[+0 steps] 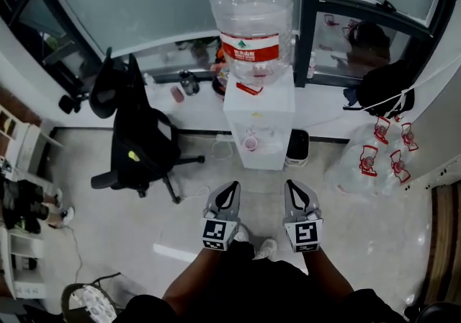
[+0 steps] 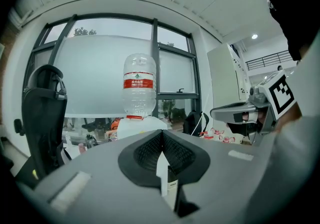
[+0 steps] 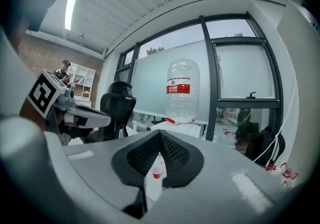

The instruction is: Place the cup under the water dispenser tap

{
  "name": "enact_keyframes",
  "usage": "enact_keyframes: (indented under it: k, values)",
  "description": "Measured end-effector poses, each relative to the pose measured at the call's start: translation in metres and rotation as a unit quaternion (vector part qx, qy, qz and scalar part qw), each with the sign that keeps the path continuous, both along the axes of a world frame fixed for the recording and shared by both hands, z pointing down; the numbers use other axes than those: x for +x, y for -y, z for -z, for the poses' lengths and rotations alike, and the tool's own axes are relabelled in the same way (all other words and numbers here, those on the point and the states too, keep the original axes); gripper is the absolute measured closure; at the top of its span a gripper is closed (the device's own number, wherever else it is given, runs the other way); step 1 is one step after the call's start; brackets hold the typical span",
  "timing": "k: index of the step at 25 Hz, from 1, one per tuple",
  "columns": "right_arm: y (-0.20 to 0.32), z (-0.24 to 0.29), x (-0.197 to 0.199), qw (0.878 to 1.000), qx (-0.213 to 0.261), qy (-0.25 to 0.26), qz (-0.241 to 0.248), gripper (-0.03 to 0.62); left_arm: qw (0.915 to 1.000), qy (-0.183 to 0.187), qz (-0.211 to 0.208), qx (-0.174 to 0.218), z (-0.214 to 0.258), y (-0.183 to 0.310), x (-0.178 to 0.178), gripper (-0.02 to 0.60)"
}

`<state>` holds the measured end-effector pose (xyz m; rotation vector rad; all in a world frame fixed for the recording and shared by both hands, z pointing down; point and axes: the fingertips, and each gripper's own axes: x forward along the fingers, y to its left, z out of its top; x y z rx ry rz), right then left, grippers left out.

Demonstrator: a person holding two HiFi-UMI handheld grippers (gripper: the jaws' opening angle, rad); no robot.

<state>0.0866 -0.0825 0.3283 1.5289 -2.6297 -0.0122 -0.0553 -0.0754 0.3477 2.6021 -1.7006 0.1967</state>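
1. Only the head view shows both tools side by side above the floor, short of the water dispenser (image 1: pixel 258 123). The left gripper (image 1: pixel 232 186) and right gripper (image 1: pixel 289 184) each have their fingers together, empty.
2. The red cup (image 1: pixel 250 143) stands in the dispenser's tap recess. The right gripper view shows it too; its contents cannot be told.
3. A clear water bottle (image 1: pixel 251 19) sits inverted on top, its water level unclear.

clear plastic bottle (image 1: pixel 251 11), glossy white dispenser (image 1: pixel 258 102)
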Motion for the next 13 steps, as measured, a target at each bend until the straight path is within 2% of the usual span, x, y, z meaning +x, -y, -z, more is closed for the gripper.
enact_keyframes:
  k: [2,8,13]
  values:
    - [0.000,0.003,0.000,1.000,0.003,0.008,-0.001,0.592,1.0000,0.001,-0.002,0.002,0.003,0.001,0.001,0.566]
    - [0.000,0.000,-0.002,1.000,0.012,-0.018,0.006,0.592,1.0000,-0.004,-0.006,-0.006,-0.001,0.001,0.001,0.566]
    - [0.004,-0.004,-0.003,1.000,0.019,-0.015,0.012,0.592,0.9999,0.007,-0.009,0.007,-0.001,0.011,0.007,0.565]
